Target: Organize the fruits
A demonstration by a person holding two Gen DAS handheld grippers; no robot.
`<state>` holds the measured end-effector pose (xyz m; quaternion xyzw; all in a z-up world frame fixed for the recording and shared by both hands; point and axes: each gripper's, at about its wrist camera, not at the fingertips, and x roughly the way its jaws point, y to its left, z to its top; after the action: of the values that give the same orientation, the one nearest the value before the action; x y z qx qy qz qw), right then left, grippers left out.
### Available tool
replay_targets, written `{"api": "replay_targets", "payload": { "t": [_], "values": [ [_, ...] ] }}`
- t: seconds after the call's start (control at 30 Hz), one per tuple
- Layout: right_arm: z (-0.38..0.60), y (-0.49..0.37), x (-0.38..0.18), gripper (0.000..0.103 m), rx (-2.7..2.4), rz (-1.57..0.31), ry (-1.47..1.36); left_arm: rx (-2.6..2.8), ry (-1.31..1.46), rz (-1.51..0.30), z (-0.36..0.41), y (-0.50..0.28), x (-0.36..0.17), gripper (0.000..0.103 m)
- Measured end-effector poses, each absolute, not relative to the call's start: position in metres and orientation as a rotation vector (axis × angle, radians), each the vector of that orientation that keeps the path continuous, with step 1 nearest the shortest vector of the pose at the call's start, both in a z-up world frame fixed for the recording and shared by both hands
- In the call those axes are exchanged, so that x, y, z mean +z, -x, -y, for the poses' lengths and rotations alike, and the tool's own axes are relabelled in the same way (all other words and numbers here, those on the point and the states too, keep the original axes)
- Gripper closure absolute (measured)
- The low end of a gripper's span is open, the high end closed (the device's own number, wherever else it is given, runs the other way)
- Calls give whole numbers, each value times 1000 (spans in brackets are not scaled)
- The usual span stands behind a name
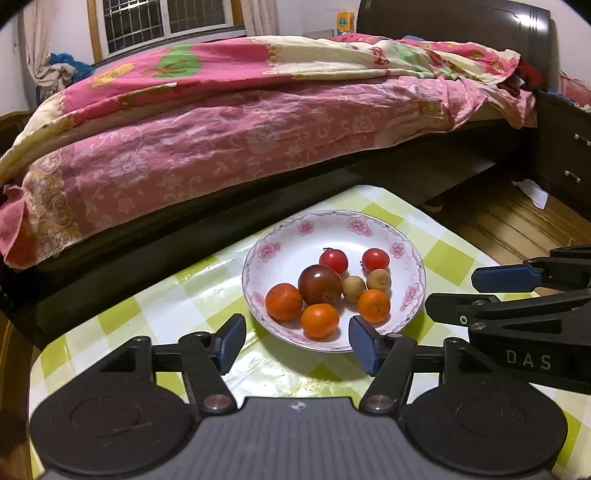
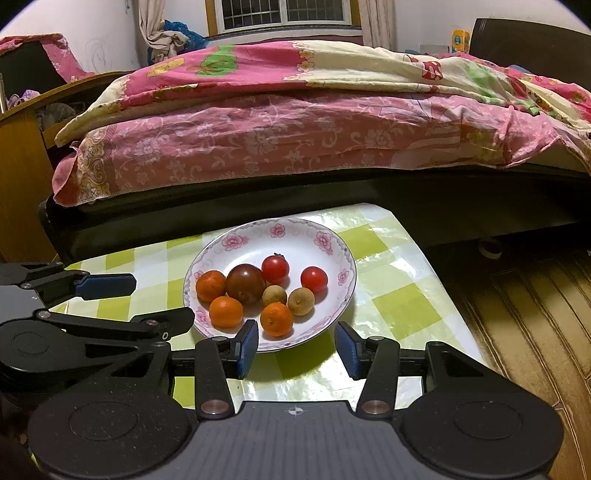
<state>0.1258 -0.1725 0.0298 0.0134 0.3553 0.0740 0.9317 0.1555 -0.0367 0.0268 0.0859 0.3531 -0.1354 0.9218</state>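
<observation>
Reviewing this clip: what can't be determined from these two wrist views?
- White floral-rimmed plate: near rim hidden behind the open left gripper in the left wrist view, and behind the open right gripper in the right wrist view.
- Green-checked table: near part covered by both gripper bodies.
- Any second container for sorting: none visible.

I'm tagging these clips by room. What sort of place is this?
Most likely a home bedroom: a bed with a pink floral quilt fills the background, a barred window sits behind it, and the plate of fruit rests on a small table beside the bed.
</observation>
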Motion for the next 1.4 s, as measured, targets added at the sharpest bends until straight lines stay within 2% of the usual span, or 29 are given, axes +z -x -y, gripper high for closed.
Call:
{"api": "replay_targets", "payload": {
  "t": [0.53, 1.07, 1.4],
  "values": [
    [173, -129, 24, 59, 142, -744, -25, -207, -222, -739, 45, -164, 24, 33],
    [169, -122, 31, 59, 154, -727, -35, -208, -127, -799, 35, -161, 28, 33],
    [159, -109, 38, 59, 185, -710, -23, -157, -126, -780, 22, -139, 35, 24]
  ]
}}
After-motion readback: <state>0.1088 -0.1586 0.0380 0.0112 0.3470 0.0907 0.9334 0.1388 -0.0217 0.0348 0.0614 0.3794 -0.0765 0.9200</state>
